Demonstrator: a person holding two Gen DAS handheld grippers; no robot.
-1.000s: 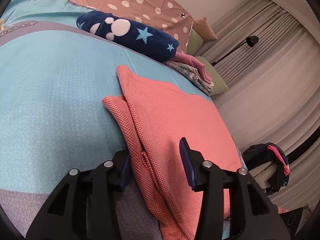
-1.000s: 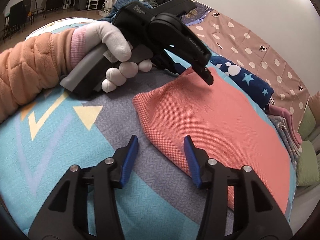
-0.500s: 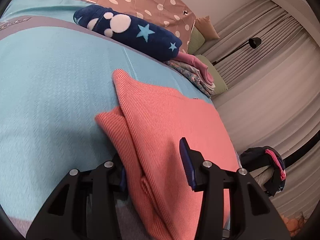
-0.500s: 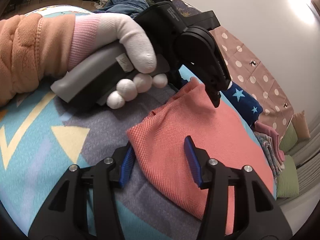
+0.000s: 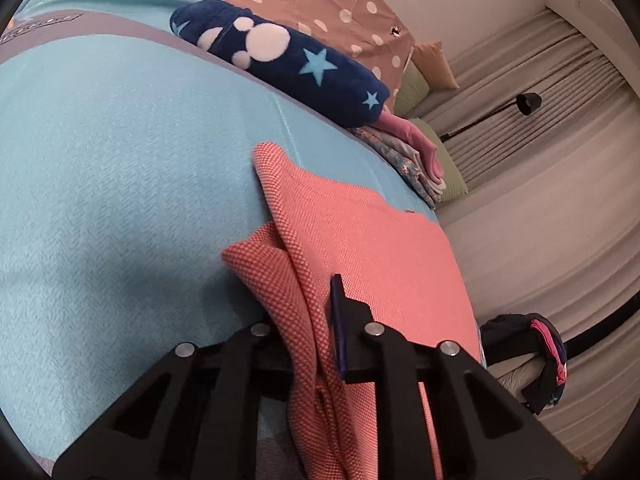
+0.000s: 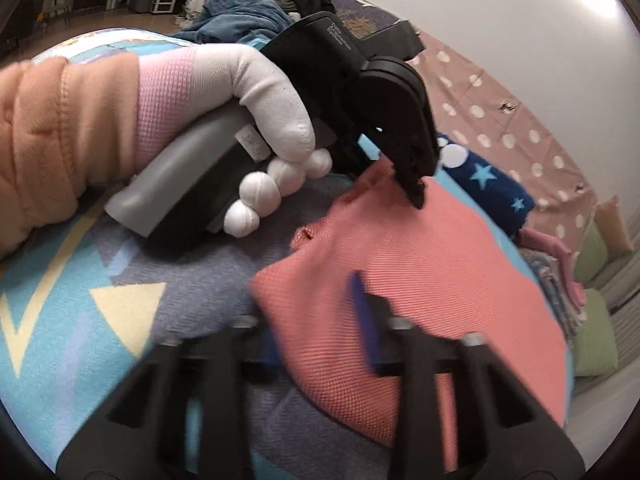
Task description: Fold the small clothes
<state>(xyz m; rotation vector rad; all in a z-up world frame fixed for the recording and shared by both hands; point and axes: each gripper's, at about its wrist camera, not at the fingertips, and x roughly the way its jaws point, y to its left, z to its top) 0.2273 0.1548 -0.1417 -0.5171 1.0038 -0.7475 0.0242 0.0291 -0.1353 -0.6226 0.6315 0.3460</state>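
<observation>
A: Where does the folding stand?

B: Midway, I judge. The coral garment [image 5: 360, 240] lies on the bed [image 5: 120, 160], over the blue-patterned cover, and part of it is already doubled: in the left wrist view one knit layer sits on top of another near the gripper, with a corner sticking out from underneath.

A: And the grippers?

B: The left gripper [image 5: 308, 332] has its fingers clamped on the layered edge of the garment; cloth fills the gap between them. From the right wrist view you can see that same gripper [image 6: 416, 196], held in a white-gloved hand [image 6: 256, 120], pinching a raised corner of the cloth. The right gripper [image 6: 316, 332] is at the near corner, fingers on either side of the fabric. That view is blurred, so whether they are fully squeezed on it I cannot tell.

A: What is left?

B: The garment is not yet a tidy packet. Most of it is still spread flat toward the far side of the bed. I expect the held edge needs carrying across, laying down and smoothing, maybe with one more fold after.

A: Anything else folded?

B: A navy star-patterned fleece [image 5: 280, 52] and a small pink and floral stack [image 5: 416, 156] lie near the pillows, apart from the garment. Whether they belong to this task I cannot say.
</observation>
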